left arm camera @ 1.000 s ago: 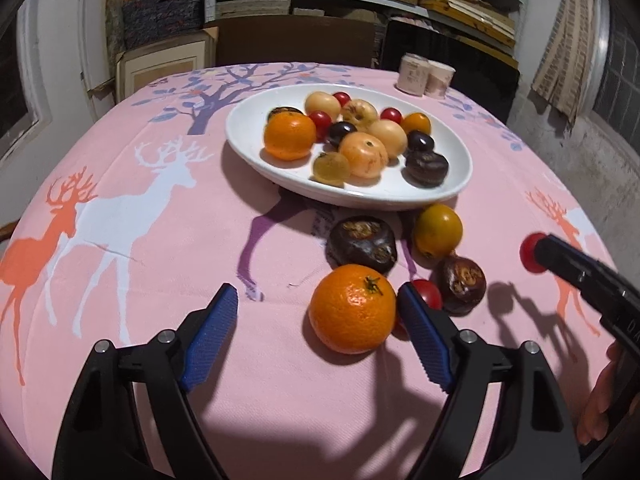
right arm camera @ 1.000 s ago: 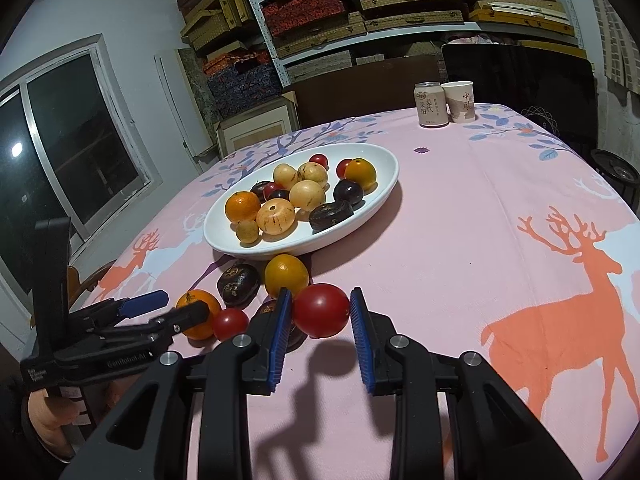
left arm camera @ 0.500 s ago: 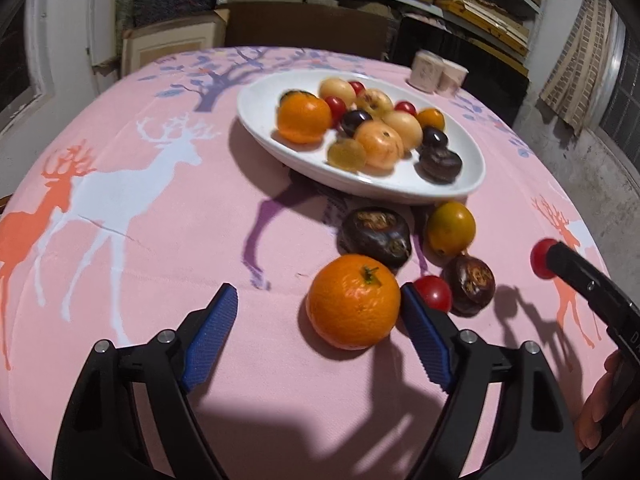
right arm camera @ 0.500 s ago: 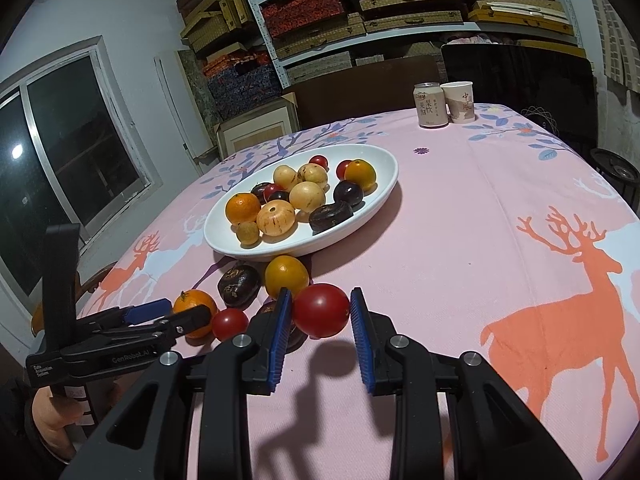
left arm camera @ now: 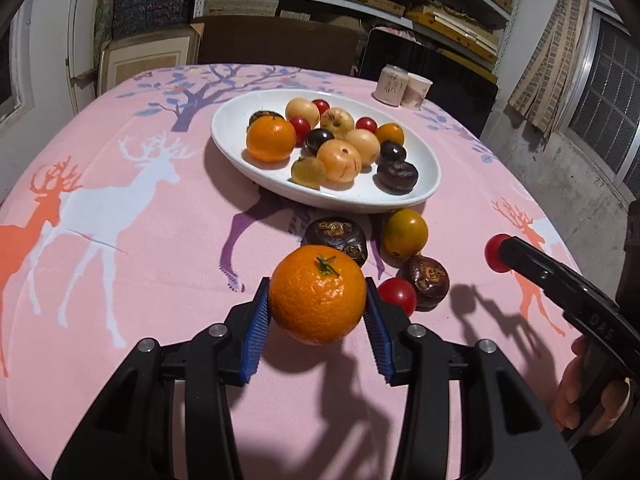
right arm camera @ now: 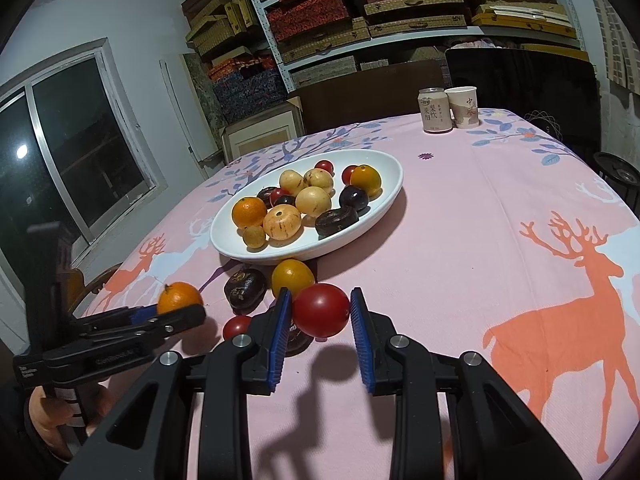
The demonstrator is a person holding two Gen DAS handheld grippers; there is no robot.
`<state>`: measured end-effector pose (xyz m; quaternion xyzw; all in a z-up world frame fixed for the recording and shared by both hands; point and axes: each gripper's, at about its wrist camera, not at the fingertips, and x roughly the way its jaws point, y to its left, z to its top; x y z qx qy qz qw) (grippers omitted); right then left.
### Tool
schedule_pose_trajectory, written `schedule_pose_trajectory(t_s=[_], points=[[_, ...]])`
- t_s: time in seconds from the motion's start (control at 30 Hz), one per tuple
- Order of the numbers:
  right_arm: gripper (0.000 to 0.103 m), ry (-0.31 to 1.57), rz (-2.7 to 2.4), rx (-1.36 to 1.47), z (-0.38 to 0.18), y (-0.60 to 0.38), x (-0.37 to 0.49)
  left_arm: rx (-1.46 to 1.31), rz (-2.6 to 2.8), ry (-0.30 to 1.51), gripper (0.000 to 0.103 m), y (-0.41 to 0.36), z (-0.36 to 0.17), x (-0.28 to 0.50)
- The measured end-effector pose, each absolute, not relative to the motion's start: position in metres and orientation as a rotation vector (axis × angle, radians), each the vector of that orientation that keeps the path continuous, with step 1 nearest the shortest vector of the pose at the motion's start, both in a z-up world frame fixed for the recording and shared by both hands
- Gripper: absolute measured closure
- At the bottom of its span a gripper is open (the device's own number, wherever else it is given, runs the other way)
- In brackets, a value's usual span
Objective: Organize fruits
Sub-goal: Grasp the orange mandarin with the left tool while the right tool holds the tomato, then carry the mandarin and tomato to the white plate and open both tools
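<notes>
Closing on the orange, your left tool has its blue pads against both sides of the fruit, just off the pink tabletop. Your right tool is clenched on a red tomato. Next, I judge, carry both over the white bowl and release gently among the fruit there.

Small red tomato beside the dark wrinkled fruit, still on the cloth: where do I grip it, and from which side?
Grip the small red tomato across its widest middle, coming from above. It is round, and the dark wrinkled fruit touches one side, so set the fingers on its free sides.
</notes>
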<state>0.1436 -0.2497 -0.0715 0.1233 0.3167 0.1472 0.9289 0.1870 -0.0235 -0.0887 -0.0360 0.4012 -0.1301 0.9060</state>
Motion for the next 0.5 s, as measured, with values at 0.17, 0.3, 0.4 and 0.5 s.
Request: schedule_pose_trajectory(t_s=[0.17, 0.3, 0.4, 0.5], points=[[0.073, 0.656, 0.320, 0.253, -0.071, -0.248, 0.143, -0.048, -0.267, 0.798, 0.059, -0.016, -0.080, 0.164], [0.073, 0.666, 0.351, 0.266, -0.069, -0.246, 0.143, -0.043, -0.283, 0.799, 0.059, -0.010, -0.074, 0.154], [0.073, 0.683, 0.376, 0.287, -0.061, -0.246, 0.144, -0.053, -0.316, 0.794, 0.059, -0.009, -0.060, 0.156], [0.073, 0.672, 0.399, 0.277, -0.041, -0.246, 0.153, -0.032, -0.349, 0.773, 0.059, -0.014, -0.039, 0.172]])
